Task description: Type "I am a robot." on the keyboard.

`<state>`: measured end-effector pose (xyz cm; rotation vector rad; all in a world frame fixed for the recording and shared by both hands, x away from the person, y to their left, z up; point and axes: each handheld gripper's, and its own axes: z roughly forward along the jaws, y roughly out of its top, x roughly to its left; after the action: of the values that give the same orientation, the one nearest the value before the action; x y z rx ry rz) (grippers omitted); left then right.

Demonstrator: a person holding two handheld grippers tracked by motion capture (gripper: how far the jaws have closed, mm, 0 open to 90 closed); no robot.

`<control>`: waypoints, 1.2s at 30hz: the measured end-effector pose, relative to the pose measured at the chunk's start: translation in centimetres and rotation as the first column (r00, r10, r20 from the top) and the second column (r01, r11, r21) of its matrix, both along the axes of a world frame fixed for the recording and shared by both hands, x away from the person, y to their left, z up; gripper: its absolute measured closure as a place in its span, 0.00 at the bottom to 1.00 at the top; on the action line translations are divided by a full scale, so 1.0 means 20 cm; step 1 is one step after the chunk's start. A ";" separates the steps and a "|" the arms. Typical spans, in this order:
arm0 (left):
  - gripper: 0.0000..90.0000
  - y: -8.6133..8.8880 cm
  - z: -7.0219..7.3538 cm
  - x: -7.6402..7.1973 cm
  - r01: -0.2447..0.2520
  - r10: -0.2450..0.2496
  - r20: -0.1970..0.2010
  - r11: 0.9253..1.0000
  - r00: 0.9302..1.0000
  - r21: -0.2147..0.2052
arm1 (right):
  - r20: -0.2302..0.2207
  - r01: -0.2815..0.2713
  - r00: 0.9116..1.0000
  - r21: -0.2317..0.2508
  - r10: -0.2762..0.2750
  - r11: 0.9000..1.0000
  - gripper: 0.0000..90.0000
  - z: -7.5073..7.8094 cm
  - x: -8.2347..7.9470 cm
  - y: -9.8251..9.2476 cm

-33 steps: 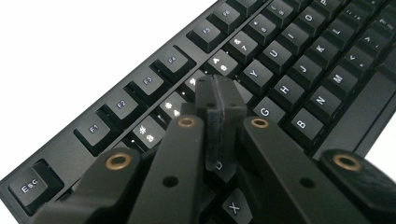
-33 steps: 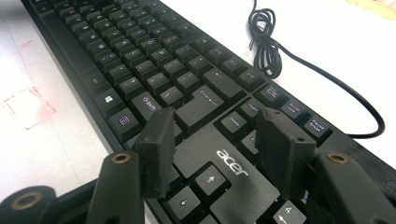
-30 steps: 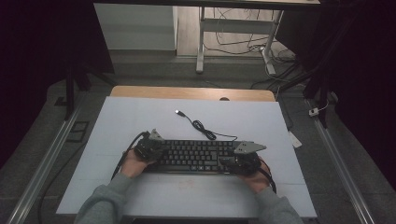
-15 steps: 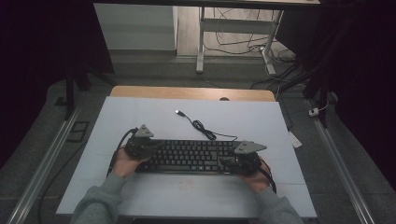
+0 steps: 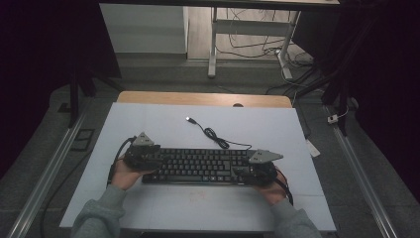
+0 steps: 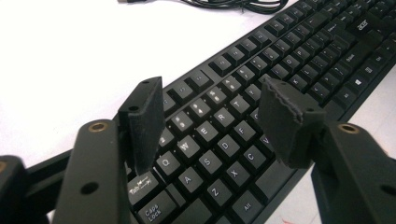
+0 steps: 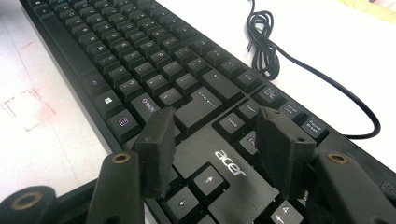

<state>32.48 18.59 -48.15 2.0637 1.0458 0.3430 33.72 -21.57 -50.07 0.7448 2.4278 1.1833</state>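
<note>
hovering over the two ends of the keyboard (image 5: 198, 166), both grippers have their jaws spread apart with nothing between them: the left gripper (image 6: 212, 119) sits above the q-w-e-r keys at the keyboard's left end, the right gripper (image 7: 215, 147) above the enter and arrow keys at its right end. the keyboard lies flat on the table (image 5: 163, 124), near the person's edge, its cable (image 5: 218, 138) curling away toward the far side with the plug (image 5: 189, 119) loose on the surface. the likeliest trouble is that the jaws come down on keycaps instead of the frame, which could press keys, pop a cap or let the pads skid off the smooth tops. if one end is gripped or lifted ahead of the other, the board could tilt and slide out. the loose cable may drag and tug the board askew when it is moved. whether either pad already touches a key cannot be told.
</note>
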 end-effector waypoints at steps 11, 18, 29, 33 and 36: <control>0.38 0.01 -0.01 0.01 -0.020 0.020 -0.012 1.000 1.000 -0.001 | 0.003 0.000 1.000 0.006 0.000 1.000 0.53 0.00 0.00 0.00; 0.37 0.01 -0.01 0.01 -0.021 0.021 -0.016 1.000 1.000 0.000 | 0.008 -0.007 1.000 0.017 0.007 1.000 0.53 0.02 0.00 0.03; 0.37 0.01 -0.02 0.02 -0.015 0.015 -0.022 1.000 1.000 0.011 | 0.019 -0.035 0.999 0.058 0.034 0.998 0.55 0.07 0.02 0.11; 0.36 0.00 -0.02 0.02 -0.013 0.013 -0.027 1.000 1.000 0.010 | 0.012 -0.016 1.000 0.063 0.015 0.998 0.57 0.09 0.03 0.14; 0.36 0.00 -0.02 0.02 -0.011 0.011 -0.024 1.000 1.000 0.009 | 0.001 -0.008 1.000 0.063 0.008 0.998 0.63 0.11 0.04 0.16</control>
<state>32.80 18.63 -48.52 2.0756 1.0723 0.3298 34.47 -18.44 -47.94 0.7532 2.4052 1.2677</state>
